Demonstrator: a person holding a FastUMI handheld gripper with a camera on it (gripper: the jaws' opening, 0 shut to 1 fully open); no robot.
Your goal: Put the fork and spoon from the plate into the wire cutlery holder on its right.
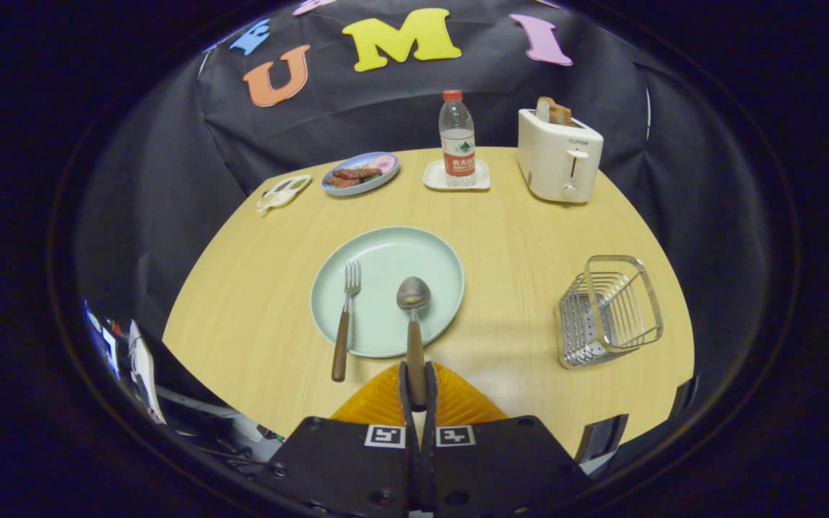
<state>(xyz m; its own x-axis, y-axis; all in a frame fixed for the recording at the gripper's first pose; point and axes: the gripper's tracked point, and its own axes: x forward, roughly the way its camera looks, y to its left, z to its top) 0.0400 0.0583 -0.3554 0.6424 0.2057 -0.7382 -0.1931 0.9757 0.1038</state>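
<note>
Nearest the camera, one gripper (417, 385) points level at the table, fingers clenched on the wooden handle of one steel spoon (414, 316), bowl resting on one round pale-green plate (429, 248). One fork (345, 316), wooden-handled, lies left of it across the rim. Right: one wire cutlery holder (607, 311). Beyond: one plastic water bottle (457, 138), one white toaster (558, 155).

Even overhead light on the table (256, 316); soft glare just ahead of the gripper (415, 385). Fisheye bends the far edges, perhaps slightly blurred.
</note>
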